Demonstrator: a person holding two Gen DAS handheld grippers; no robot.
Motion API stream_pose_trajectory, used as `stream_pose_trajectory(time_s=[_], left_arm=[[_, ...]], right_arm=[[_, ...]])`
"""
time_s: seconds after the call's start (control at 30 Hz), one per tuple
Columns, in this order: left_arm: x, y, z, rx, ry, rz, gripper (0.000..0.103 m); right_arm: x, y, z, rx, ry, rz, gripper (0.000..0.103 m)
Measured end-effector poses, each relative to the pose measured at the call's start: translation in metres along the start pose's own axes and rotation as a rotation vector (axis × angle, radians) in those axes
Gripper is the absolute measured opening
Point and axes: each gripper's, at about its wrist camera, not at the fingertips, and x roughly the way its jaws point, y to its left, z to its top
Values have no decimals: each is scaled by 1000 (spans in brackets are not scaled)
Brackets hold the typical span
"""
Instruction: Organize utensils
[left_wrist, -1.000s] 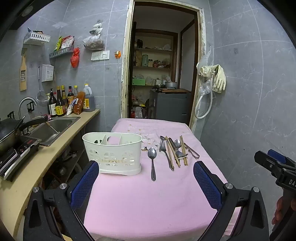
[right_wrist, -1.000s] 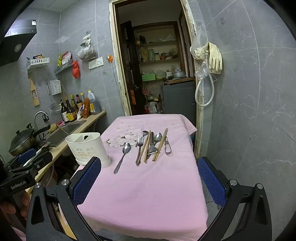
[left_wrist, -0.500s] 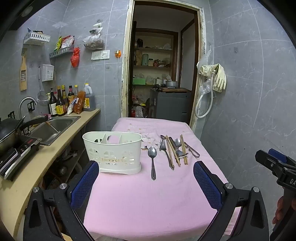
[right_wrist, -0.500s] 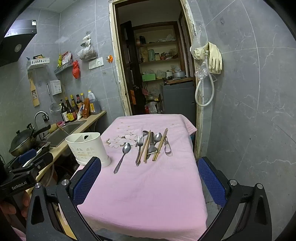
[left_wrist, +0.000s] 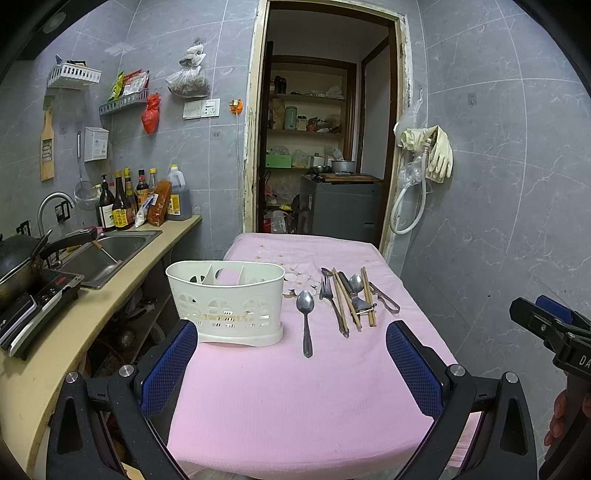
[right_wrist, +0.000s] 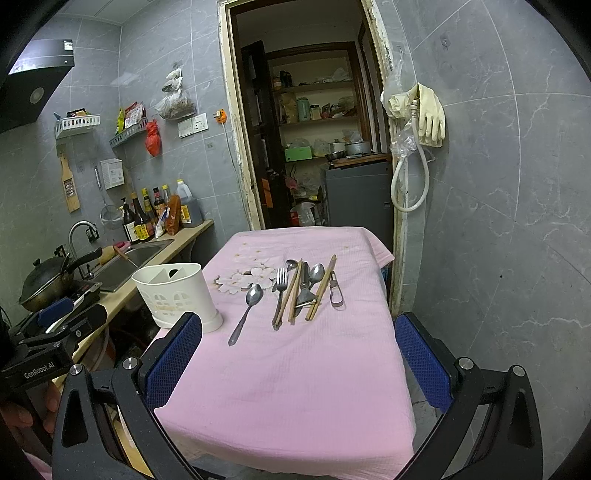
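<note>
A white slotted utensil caddy stands on the left side of the pink-clothed table. A lone steel spoon lies right of it. Further right is a cluster: a fork, wooden chopsticks, another spoon, a peeler. My left gripper is open, short of the caddy and spoon, holding nothing. My right gripper is open too, short of the cluster.
A counter runs along the left with a sink, a wok on a cooktop and bottles. A doorway opens behind the table. A grey tiled wall with hanging gloves bounds the right.
</note>
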Motion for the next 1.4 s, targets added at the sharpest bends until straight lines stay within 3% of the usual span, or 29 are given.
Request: stream_pose_trajectory(time_s=[1.4], left_arm=[[0, 0, 0, 0, 4, 0, 103]], right_arm=[[4, 4, 3, 0, 3, -3, 102]])
